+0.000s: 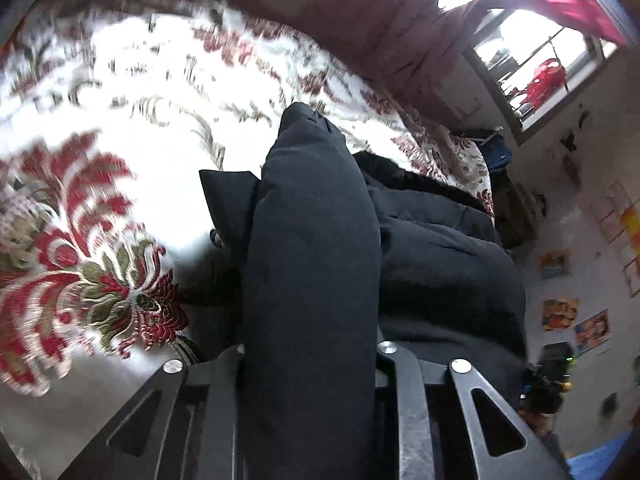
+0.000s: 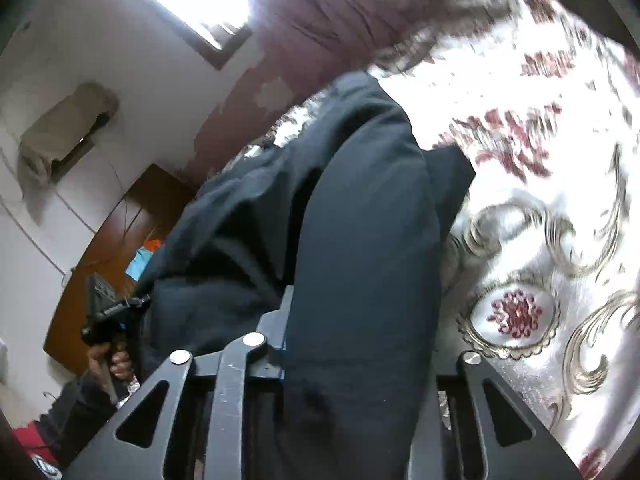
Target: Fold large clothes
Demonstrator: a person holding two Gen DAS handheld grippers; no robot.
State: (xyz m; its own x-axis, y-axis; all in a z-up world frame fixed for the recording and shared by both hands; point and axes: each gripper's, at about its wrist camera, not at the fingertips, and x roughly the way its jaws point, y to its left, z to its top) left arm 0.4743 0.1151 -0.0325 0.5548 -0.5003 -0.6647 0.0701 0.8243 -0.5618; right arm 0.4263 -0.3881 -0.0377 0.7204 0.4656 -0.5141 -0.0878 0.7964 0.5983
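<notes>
Both clamped on the black padded jacket (image 1: 312, 264): left gripper (image 1: 310, 360) and right gripper (image 2: 360, 360), its thick fold running lengthwise up-frame over the floral bed cover (image 1: 120, 140).

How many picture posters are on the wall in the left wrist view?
3 clear ones on the right wall: one upper, one lower left, one lower right. Blurred papers farther right may be more.

Jacket (image 1: 312, 240) on bedspread (image 1: 120, 140), its folds between both grippers' jaws.
</notes>
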